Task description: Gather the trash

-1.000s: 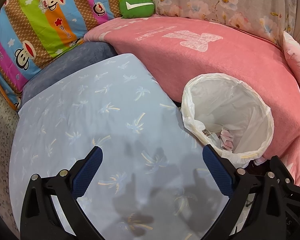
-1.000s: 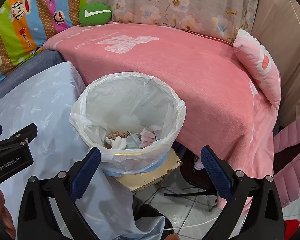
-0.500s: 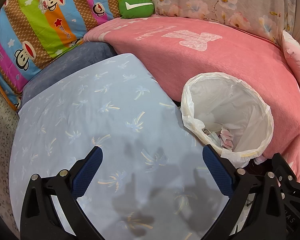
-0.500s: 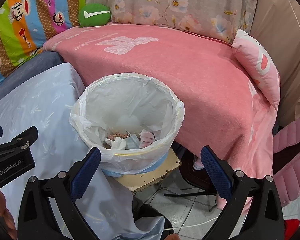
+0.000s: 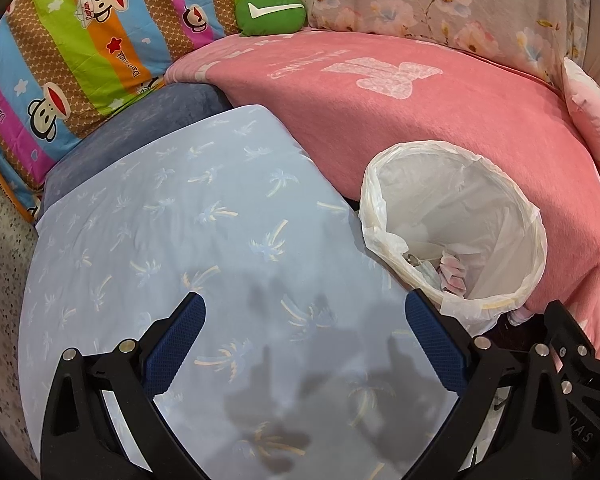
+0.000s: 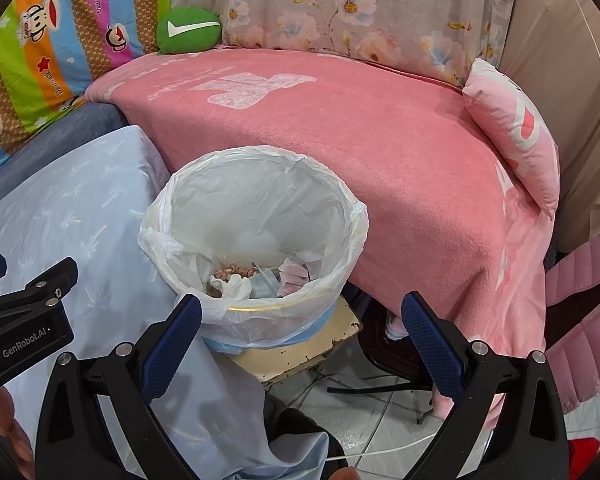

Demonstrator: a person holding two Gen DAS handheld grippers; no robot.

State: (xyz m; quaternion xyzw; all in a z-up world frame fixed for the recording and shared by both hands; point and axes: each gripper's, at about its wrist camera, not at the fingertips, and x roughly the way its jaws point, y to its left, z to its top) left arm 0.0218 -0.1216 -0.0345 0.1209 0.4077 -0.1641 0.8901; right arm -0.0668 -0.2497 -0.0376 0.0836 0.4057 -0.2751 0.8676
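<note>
Inside, the trash bin liner hides most crumpled trash.

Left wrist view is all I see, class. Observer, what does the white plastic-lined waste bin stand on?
Observer: The white plastic-lined waste bin stands on a chipped cream board.
Operator: What lies at its bottom?
Observer: A crumpled white tissue and brownish scraps, beside the pink-white wrapper.
Operator: Is the right gripper holding anything?
Observer: No. The right gripper is open and empty, in front of the bin.
</note>
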